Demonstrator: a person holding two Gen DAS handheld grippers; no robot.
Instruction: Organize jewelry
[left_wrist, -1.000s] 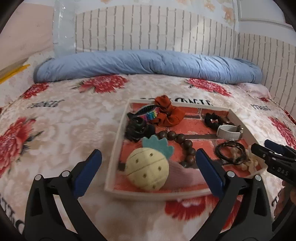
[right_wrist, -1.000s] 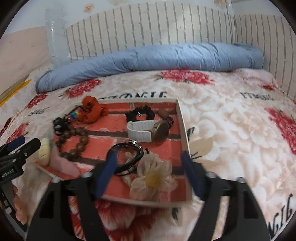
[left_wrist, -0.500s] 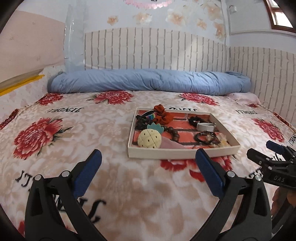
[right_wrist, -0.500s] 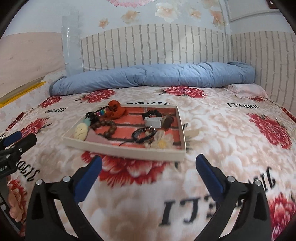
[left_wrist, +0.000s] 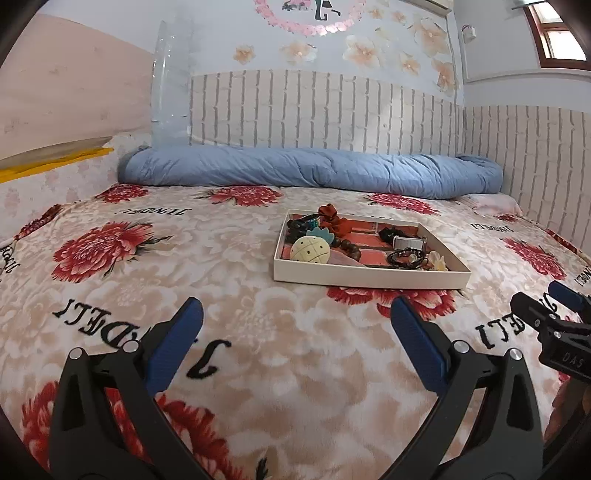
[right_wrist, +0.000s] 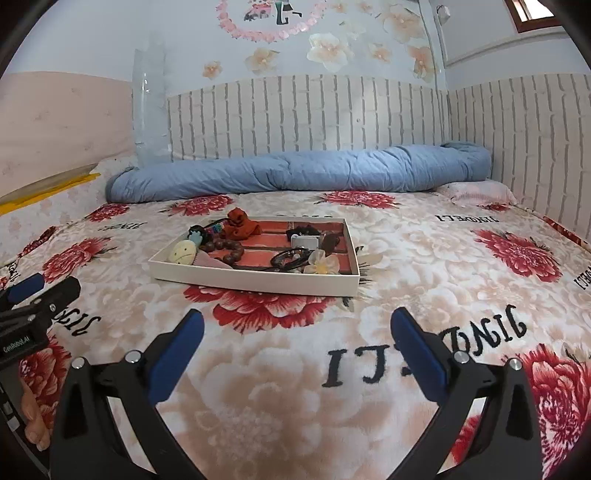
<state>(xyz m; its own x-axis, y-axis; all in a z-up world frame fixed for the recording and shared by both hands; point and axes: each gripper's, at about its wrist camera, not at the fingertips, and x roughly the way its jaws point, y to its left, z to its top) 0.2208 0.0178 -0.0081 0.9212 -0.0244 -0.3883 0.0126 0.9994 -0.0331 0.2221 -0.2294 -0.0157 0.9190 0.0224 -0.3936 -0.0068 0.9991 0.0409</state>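
Well, the biggest thing here is the bed blanket (left_wrist: 229, 332), soft and cream with big red flowers and black letters, and it fills the lower half of both views. At the far edge of it, across the middle of the frame, lies a long rolled blue quilt (left_wrist: 314, 173) against a wall with a white brick pattern (left_wrist: 314, 110). A little above the middle of the left view sits the cream tray (left_wrist: 369, 275), flat on the blanket; in the right view it sits left of the middle. Inside it, at the near left end, is a yellow pineapple toy (left_wrist: 309, 250) with a green top. Just behind that is a rust-red scrunchie (left_wrist: 334, 220), and a brown bead bracelet (right_wrist: 226, 249) curls beside the toy. Toward the right end are a watch with a white strap (left_wrist: 408, 242), some black hair ties (left_wrist: 404, 257) and a pale cloth flower (right_wrist: 325, 263) in the near right corner. At the bottom of the left view the left gripper (left_wrist: 295, 321) has its blue-tipped tongs spread wide with nothing between them, well apart from the tray. At the bottom of the right view the right gripper (right_wrist: 295, 332) has just been opening and now stands wide too, holding nothing, only blanket showing between its tongs.
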